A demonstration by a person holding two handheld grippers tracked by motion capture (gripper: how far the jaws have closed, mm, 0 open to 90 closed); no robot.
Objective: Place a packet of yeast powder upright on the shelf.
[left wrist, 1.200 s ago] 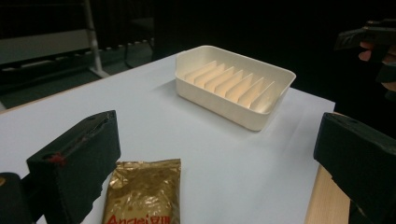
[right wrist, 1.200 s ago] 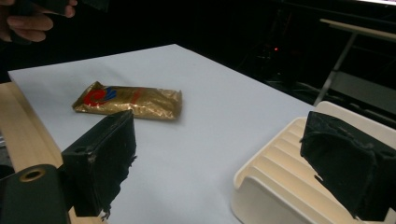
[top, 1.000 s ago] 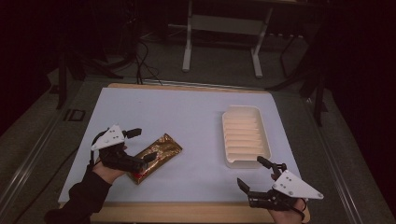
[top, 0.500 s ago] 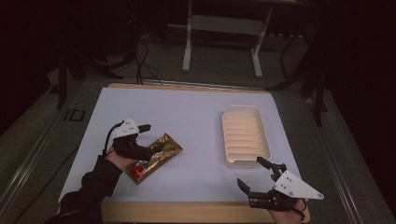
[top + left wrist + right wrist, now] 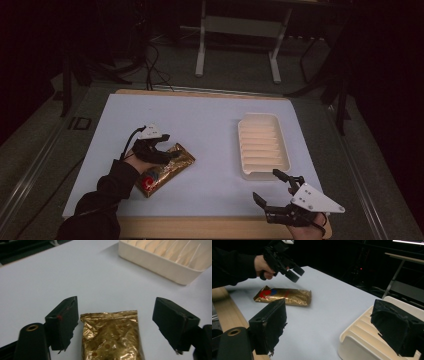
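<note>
At the left of the high view a dark sleeve [image 5: 97,200] comes up from the bottom edge to the left gripper [image 5: 167,148], which is poised over the upper end of a gold foil packet [image 5: 165,170] lying slantwise on the pale table top [image 5: 210,130]. From above the black jaws blur into the hand and the foil, so their spread is hard to read there — the left gripper view settles it: its two jaws stand wide apart on either side of the packet's crimped end [image 5: 110,336], neither one touching it, the left jaw just beside the foil and the right one farther off. The right gripper view adds the height: the left gripper [image 5: 295,272] hangs clear above the packet [image 5: 284,296], and the red and blue print at the packet's near end is plain there, while from above it is only a small red patch. Right of centre sits a cream ribbed tray [image 5: 263,146], well apart from the packet; the left gripper view catches its side wall [image 5: 160,265] at the top right. At the bottom right the right gripper [image 5: 272,192], with its grey three-cornered plate, is held near the table's front edge, just in front of the tray, jaws spread and holding nothing — its own view shows them wide apart, the tray's corner [image 5: 362,340] between and below them.
</note>
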